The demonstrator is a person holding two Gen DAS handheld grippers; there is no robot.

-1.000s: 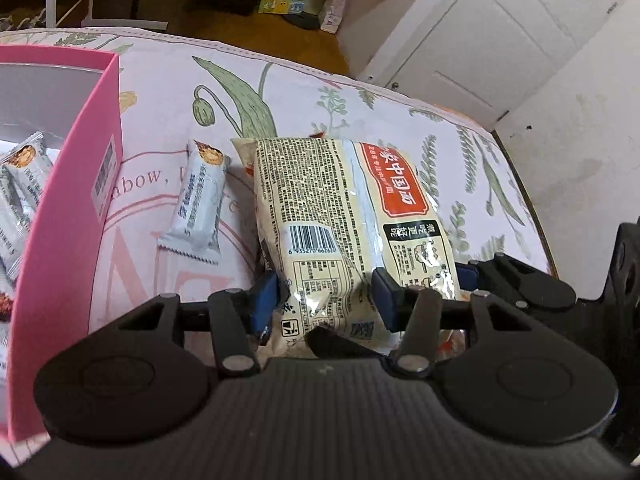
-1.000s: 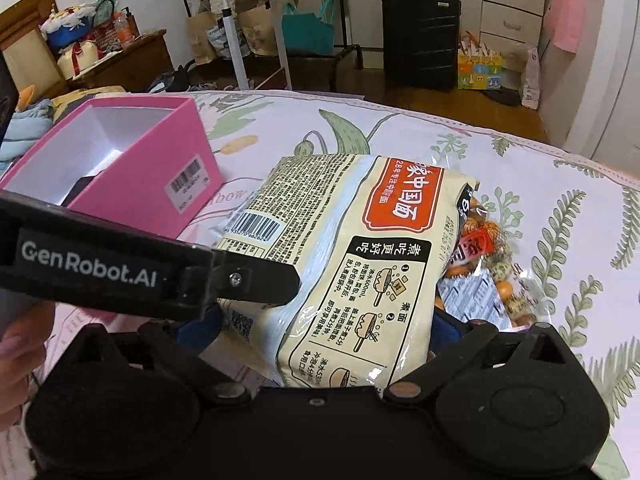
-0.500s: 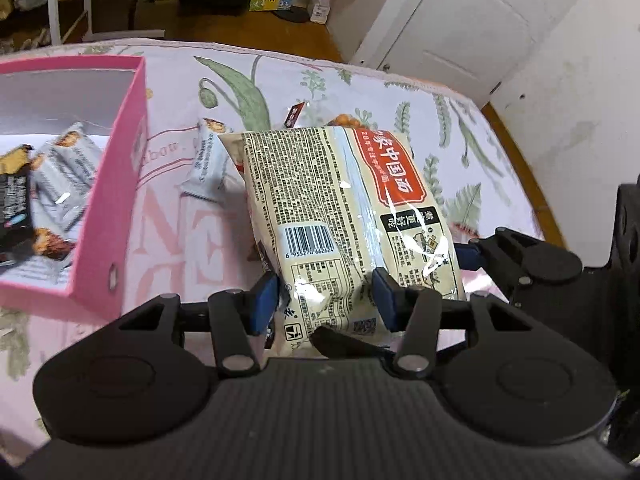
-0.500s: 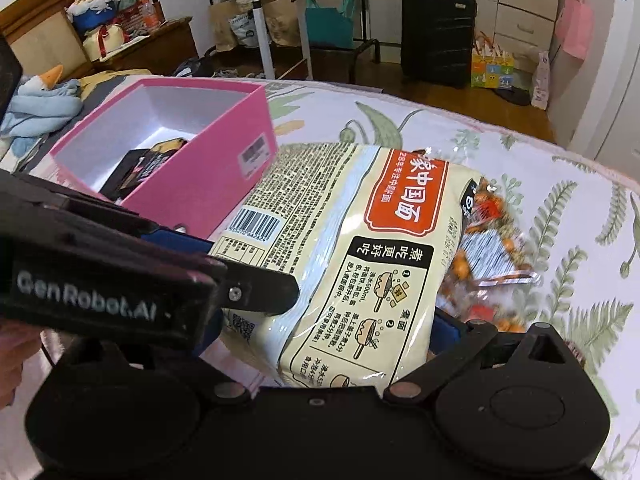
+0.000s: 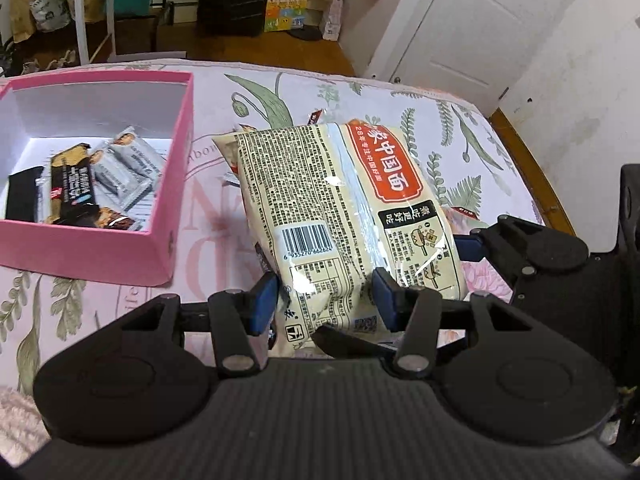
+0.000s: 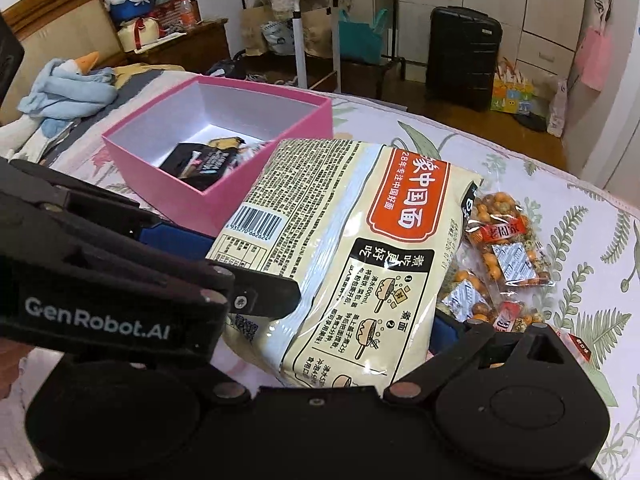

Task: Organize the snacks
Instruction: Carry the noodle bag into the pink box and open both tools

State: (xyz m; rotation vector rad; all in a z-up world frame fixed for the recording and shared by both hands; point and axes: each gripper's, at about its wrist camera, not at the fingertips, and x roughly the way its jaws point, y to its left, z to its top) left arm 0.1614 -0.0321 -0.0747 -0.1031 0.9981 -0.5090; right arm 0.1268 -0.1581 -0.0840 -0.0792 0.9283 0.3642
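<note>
A cream noodle packet (image 5: 340, 208) with a red label is held off the floral bedspread by both grippers. My left gripper (image 5: 326, 300) is shut on its near end, blue pads pressing its sides. My right gripper (image 6: 328, 312) grips the same packet (image 6: 352, 248) across its width; its left finger is hidden behind the left gripper's body. The pink box (image 5: 176, 184) stands to the left and holds several snack bars (image 5: 100, 176). It also shows in the right wrist view (image 6: 256, 184).
A clear bag of mixed nuts (image 6: 504, 256) lies on the bed right of the packet. A blue cloth (image 6: 68, 92) lies beyond the box. The bed's wooden edge (image 5: 528, 168) runs along the right, with a white door (image 5: 472, 32) behind.
Both grippers have lifted the noodle packet higher and carried it left, toward the pink box. The box interior with its snack bars has come into view.
</note>
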